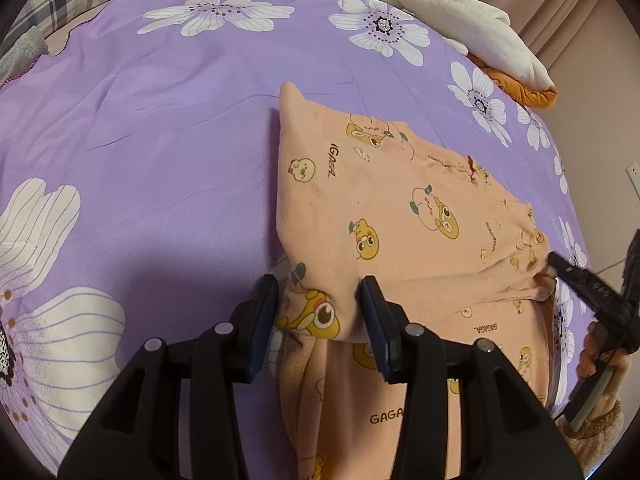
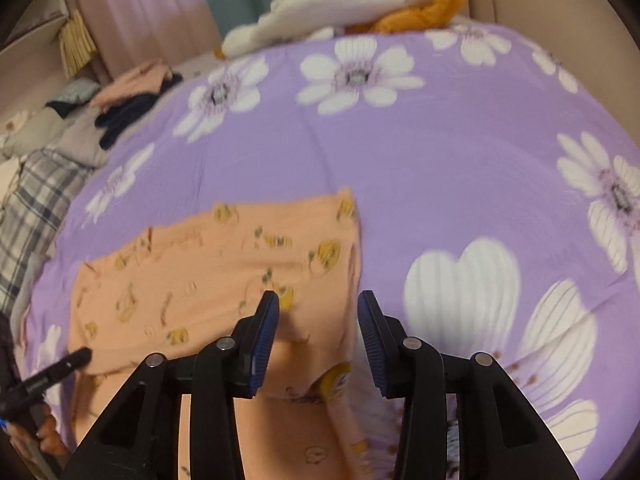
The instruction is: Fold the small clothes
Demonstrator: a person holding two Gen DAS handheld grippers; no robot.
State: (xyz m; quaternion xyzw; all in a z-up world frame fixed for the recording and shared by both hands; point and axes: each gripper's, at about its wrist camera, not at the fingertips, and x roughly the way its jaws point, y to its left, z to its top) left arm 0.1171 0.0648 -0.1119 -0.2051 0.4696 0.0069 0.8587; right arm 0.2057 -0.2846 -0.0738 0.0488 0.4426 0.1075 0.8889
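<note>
A small peach garment [image 1: 400,216] printed with yellow cartoon ducks lies partly folded on the purple flowered bedspread [image 1: 160,128]. My left gripper [image 1: 318,292] is open, its jaws standing either side of a folded corner of the garment. My right gripper [image 2: 318,304] is open over the garment [image 2: 224,264] at its right edge, with cloth between the jaws but not pinched. The right gripper's tip also shows in the left wrist view [image 1: 560,266] touching the garment's right end. The left gripper's tip shows in the right wrist view [image 2: 76,358] at the garment's left edge.
A white and orange plush blanket [image 1: 472,36] lies at the far side of the bed. A plaid pillow [image 2: 36,208] and a pile of dark and peach clothes [image 2: 128,96] sit at the far left. A wall and curtains stand beyond the bed.
</note>
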